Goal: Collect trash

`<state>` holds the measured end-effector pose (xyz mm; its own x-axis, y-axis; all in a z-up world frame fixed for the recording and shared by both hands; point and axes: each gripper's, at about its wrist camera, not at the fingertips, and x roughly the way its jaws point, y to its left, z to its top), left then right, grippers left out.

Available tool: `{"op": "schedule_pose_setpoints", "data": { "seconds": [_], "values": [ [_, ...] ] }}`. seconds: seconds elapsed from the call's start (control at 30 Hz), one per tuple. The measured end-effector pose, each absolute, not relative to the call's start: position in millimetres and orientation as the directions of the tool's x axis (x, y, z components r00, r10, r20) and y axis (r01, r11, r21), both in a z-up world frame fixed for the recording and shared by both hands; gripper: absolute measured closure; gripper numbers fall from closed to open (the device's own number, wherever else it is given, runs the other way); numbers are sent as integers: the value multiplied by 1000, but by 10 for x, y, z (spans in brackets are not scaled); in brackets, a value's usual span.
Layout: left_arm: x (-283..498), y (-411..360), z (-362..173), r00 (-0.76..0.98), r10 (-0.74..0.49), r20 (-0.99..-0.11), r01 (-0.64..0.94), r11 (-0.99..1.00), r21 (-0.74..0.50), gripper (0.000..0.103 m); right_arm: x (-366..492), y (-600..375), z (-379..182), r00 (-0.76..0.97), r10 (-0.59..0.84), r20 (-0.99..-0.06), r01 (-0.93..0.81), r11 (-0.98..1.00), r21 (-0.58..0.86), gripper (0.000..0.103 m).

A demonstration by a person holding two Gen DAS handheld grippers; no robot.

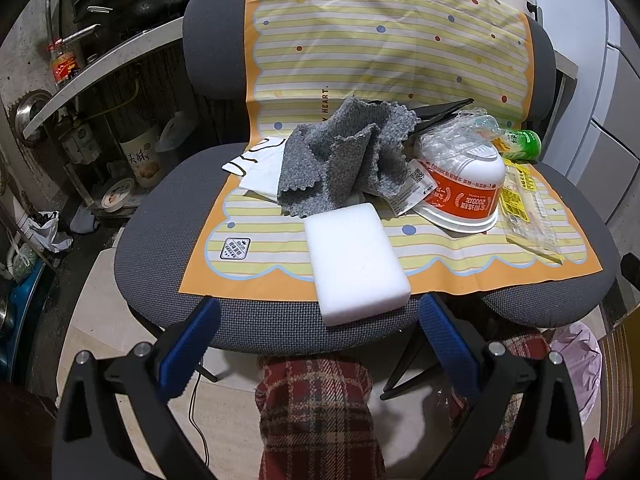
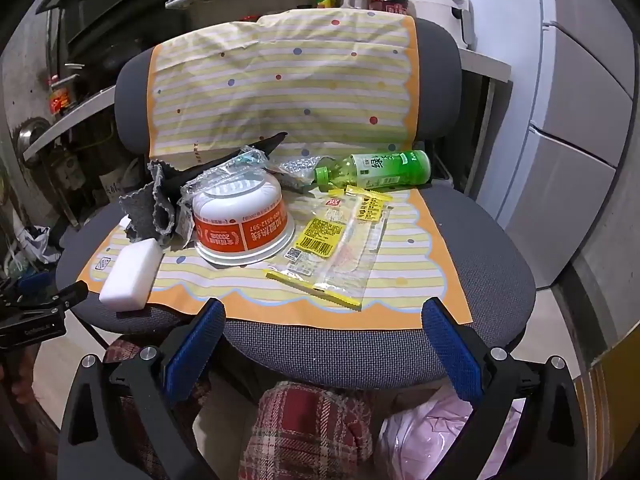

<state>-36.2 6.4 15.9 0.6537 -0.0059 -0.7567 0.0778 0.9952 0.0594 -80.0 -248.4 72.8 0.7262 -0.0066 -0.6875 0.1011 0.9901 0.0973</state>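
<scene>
Grey chair (image 2: 492, 264), upturned bowl (image 2: 240, 220), both tongs (image 1: 316, 320) (image 2: 322, 320) spread, empty

Left gripper (image 1: 320, 316) held level, blue fingers (image 1: 188, 344) spread wide, nothing between them. Right gripper (image 2: 322, 316) the same, jaws wide apart, empty. Plaid-clad legs (image 2: 308, 432) below, probably the person's own.
</scene>
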Motion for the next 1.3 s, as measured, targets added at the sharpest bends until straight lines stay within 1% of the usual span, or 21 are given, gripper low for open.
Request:
{"op": "schedule_pose_setpoints", "data": {
  "seconds": [1.3],
  "values": [
    [-367, 86, 151, 652, -5, -758, 76, 995, 59, 7, -804, -2554, 696, 727, -3, -687, 112, 987, 113, 6]
  ]
}}
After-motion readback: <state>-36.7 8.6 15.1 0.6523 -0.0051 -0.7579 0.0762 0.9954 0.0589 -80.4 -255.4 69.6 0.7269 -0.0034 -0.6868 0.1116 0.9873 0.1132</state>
